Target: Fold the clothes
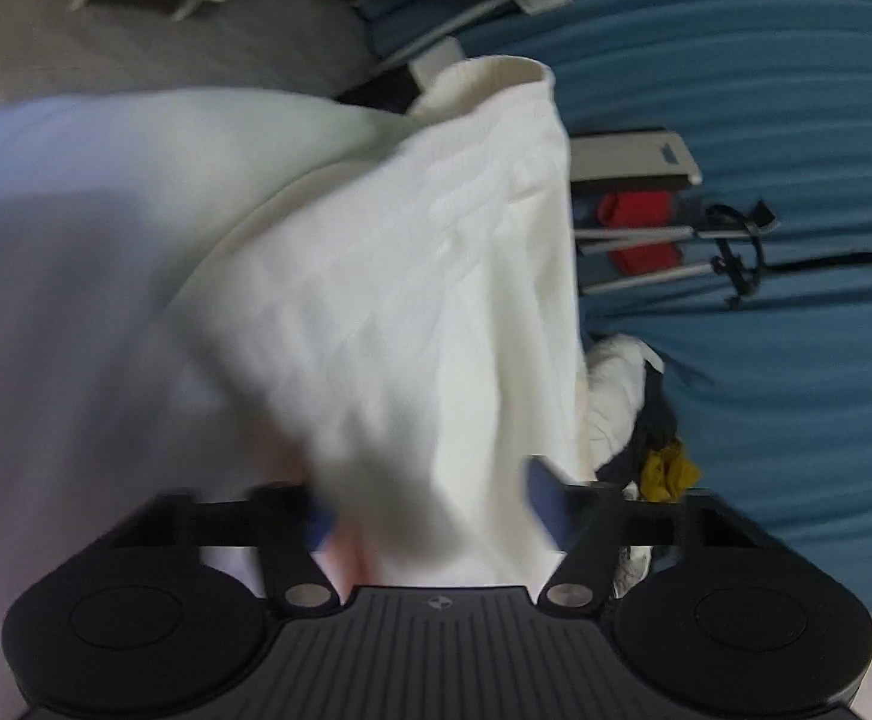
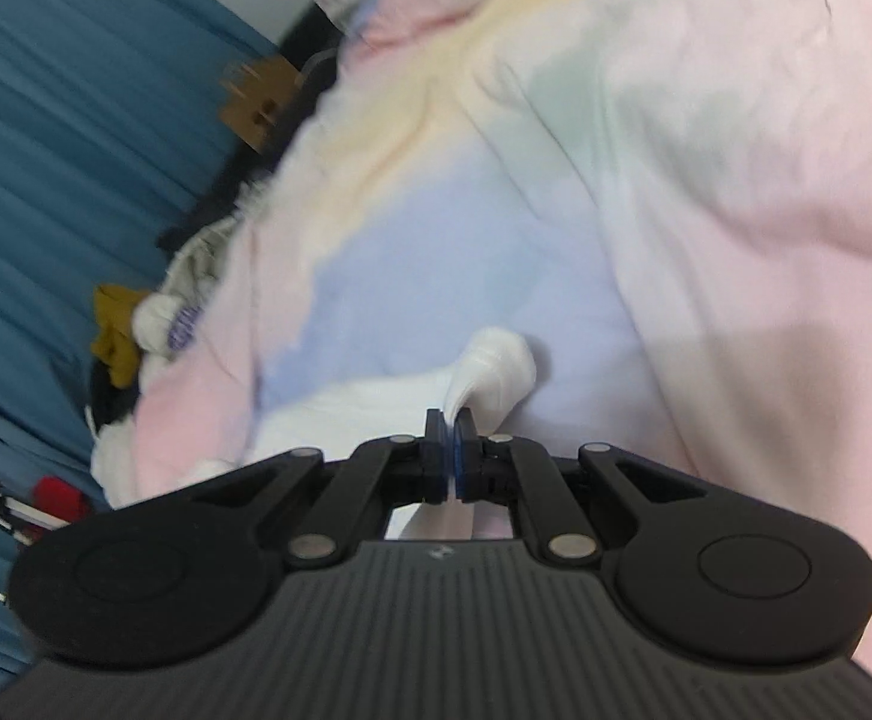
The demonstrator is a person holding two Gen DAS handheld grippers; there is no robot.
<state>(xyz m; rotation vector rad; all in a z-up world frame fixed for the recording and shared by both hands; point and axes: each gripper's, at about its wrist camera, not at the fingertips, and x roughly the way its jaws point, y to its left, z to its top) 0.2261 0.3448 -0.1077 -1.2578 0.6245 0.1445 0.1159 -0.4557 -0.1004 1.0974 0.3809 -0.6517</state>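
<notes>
1. Curtain [image 1: 766, 90] comes first in our order: blue and pleated, it fills the background of both wrist views.
2. Next we have the pastel garment [image 2: 556, 210], a tie-dye piece in pink, yellow, pale green and lilac that fills most of the right wrist view; its white inner side [image 1: 406, 300] drapes across the left wrist view (motion blur softens its edges there).
3. We see a heap of other clothes [image 2: 154, 324] beside the garment, against the curtain, with white, dark and mustard pieces.
4. A tripod [image 1: 676, 246] lies near a red object [image 1: 640, 228], in front of the curtain.
5. A cardboard box [image 2: 256, 102] sits at the garment's far edge.
6. Our left gripper [image 1: 430, 516] has its blue-padded fingers [image 1: 541, 498] spread wide, with the white fabric hanging down between them; we cannot tell whether either pad touches it.
7. Our right gripper [image 2: 451, 450] is clenched on a white fold of the garment, which bunches up just past the fingertips [image 2: 434, 426].
</notes>
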